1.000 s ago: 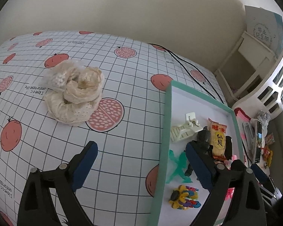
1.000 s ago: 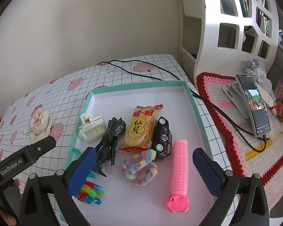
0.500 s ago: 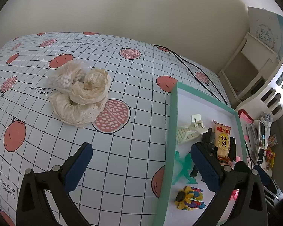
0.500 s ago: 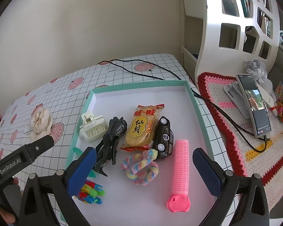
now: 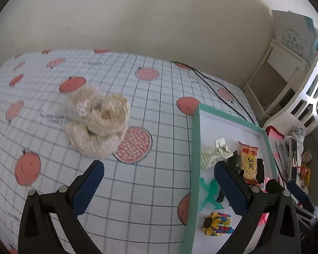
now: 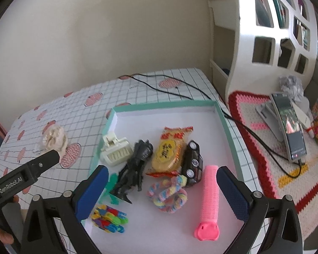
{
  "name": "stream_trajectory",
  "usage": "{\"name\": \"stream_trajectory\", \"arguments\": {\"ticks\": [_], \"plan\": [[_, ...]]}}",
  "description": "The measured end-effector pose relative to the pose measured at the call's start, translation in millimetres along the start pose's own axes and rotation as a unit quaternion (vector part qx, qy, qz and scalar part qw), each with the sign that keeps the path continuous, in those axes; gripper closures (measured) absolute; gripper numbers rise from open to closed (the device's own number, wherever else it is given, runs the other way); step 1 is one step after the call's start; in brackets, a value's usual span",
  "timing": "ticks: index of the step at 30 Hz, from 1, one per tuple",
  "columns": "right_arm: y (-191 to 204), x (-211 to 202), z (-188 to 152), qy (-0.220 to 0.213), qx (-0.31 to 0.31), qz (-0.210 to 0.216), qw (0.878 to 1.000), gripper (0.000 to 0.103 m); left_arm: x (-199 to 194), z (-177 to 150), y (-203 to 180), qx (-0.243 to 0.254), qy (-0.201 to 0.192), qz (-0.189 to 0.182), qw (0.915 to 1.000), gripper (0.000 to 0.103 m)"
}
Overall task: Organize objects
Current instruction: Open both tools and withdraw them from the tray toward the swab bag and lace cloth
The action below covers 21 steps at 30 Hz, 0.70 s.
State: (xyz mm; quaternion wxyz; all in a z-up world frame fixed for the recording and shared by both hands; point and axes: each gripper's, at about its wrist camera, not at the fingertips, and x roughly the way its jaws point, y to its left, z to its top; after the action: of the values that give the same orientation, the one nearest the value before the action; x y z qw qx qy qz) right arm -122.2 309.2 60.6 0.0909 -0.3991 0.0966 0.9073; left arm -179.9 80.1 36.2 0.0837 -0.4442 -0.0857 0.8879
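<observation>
A teal-rimmed white tray (image 6: 226,124) (image 5: 196,139) holds a cream clip (image 6: 115,151), a black figure (image 6: 135,167), a yellow snack packet (image 6: 169,150) (image 5: 249,163), a black toy car (image 6: 193,162), a pastel braided ring (image 6: 167,193), a pink roller (image 6: 209,199) and a multicolour clip (image 6: 108,216) (image 5: 216,224). A heap of cream scrunchies (image 5: 99,124) (image 6: 54,138) lies on the checked cloth left of the tray. My left gripper (image 5: 159,187) is open, short of that heap. Open and empty, my right gripper (image 6: 162,192) hovers over the tray.
A black cable (image 6: 180,89) crosses the cloth behind the tray. To the right lie a crocheted mat (image 6: 265,146), a phone on a stand (image 6: 288,127) and small clutter. A white shelf unit (image 6: 273,33) stands at the back right. A hand (image 6: 2,232) holds the left gripper.
The left wrist view has pulled back and swung slightly, so the scrunchie heap and tray sit farther right and lower. The right gripper has barely moved. Both stay open.
</observation>
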Motion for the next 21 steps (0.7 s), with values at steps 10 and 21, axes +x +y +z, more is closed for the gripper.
{"name": "stream_trajectory", "arguments": {"ticks": [10, 21], "plan": [[38.0, -12.9, 20.6, -0.033, -0.025, 0.057, 0.998, 0.0, -18.6, 27.4, 46.6, -0.004, -0.032, 0.002, 0.9995, 0.0], [104.0, 11.8, 31.6, -0.023, -0.085, 0.091, 0.992, 0.0, 0.9, 48.7, 102.9, -0.046, -0.008, 0.017, 0.9987, 0.0]]}}
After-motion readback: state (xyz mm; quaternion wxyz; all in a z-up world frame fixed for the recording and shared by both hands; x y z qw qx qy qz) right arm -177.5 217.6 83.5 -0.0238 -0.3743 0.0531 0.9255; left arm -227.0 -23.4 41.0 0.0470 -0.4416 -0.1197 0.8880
